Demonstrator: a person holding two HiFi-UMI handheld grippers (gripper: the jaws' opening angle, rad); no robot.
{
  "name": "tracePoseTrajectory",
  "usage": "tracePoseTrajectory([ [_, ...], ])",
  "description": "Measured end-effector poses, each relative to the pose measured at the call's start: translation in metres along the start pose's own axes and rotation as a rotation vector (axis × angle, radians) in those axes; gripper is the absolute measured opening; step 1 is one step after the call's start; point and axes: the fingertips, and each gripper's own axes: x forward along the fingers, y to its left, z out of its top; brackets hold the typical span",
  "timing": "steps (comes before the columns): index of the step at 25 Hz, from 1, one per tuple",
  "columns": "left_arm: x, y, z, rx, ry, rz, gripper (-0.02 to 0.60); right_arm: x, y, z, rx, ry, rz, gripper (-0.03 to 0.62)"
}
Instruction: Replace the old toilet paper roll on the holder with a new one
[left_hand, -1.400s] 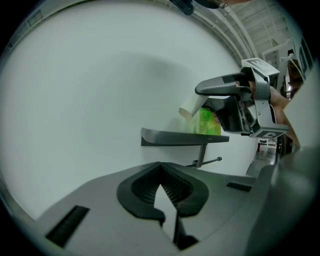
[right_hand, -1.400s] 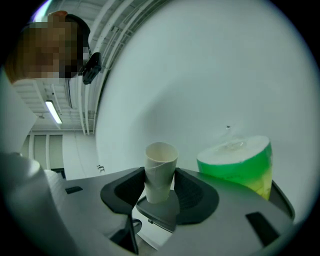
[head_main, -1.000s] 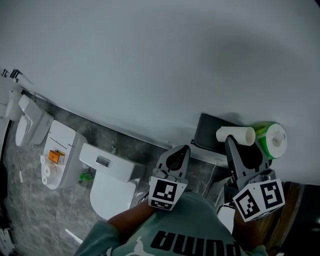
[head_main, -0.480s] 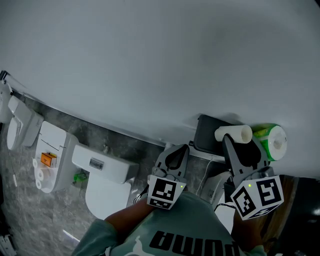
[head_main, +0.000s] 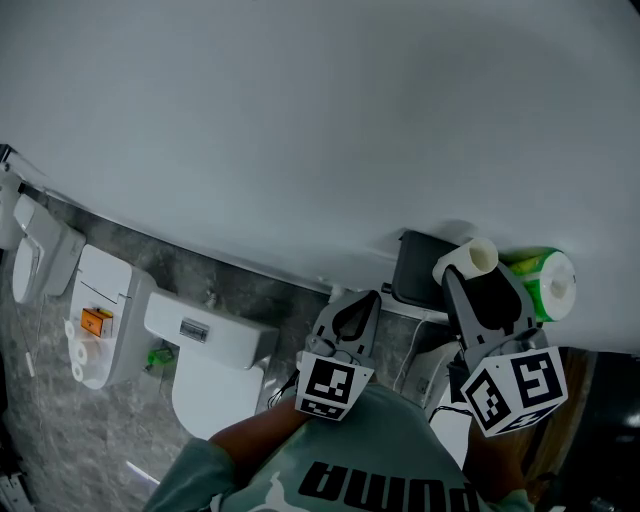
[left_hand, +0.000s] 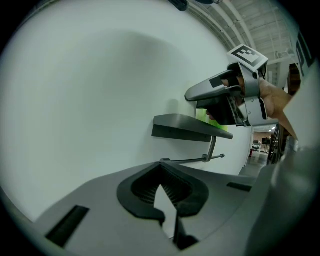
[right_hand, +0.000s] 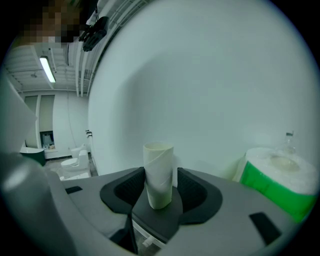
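My right gripper (head_main: 470, 285) is shut on the old empty cardboard tube (head_main: 466, 260), held just above the dark shelf of the wall holder (head_main: 418, 268). In the right gripper view the tube (right_hand: 159, 175) stands upright between the pads. The new roll in green wrap (head_main: 540, 280) stands on the shelf to the right, also seen as the green-wrapped roll (right_hand: 277, 185). My left gripper (head_main: 358, 300) hangs shut and empty, left of and below the holder. From the left gripper view I see the shelf (left_hand: 190, 127), its bare bar (left_hand: 192, 160) and the right gripper (left_hand: 210, 95) above.
A white wall fills the top of the head view. Below left stand a toilet (head_main: 205, 370), a white bin-like unit with an orange label (head_main: 100, 320) and another toilet (head_main: 35, 255). A cord hangs under the holder (head_main: 410, 355).
The tube in the right gripper has turned from lying sideways to end-on toward the head camera as the gripper rolled. The left gripper has stayed put.
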Motion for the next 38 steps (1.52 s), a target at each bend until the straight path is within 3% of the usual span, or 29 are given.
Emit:
tracePoseTrajectory([
  [9, 0.0, -0.007, -0.001, 0.013, 0.003, -0.006, 0.005, -0.018, -0.006, -0.002, 0.023, -0.041, -0.023, 0.195],
  [23, -0.01, -0.073, 0.027, 0.085, -0.037, -0.089, 0.005, -0.096, -0.025, -0.018, 0.032, -0.176, -0.088, 0.195],
  [28, -0.009, -0.102, 0.036, 0.105, -0.044, -0.133, 0.005, -0.12, -0.039, -0.032, 0.029, -0.182, -0.145, 0.195],
  [32, -0.006, -0.12, 0.046, 0.134, -0.09, -0.143, 0.005, -0.131, -0.052, -0.042, 0.027, -0.173, -0.164, 0.195],
  [38, -0.002, -0.139, 0.044, 0.173, -0.082, -0.158, 0.003, -0.139, -0.063, -0.057, 0.04, -0.166, -0.175, 0.195],
])
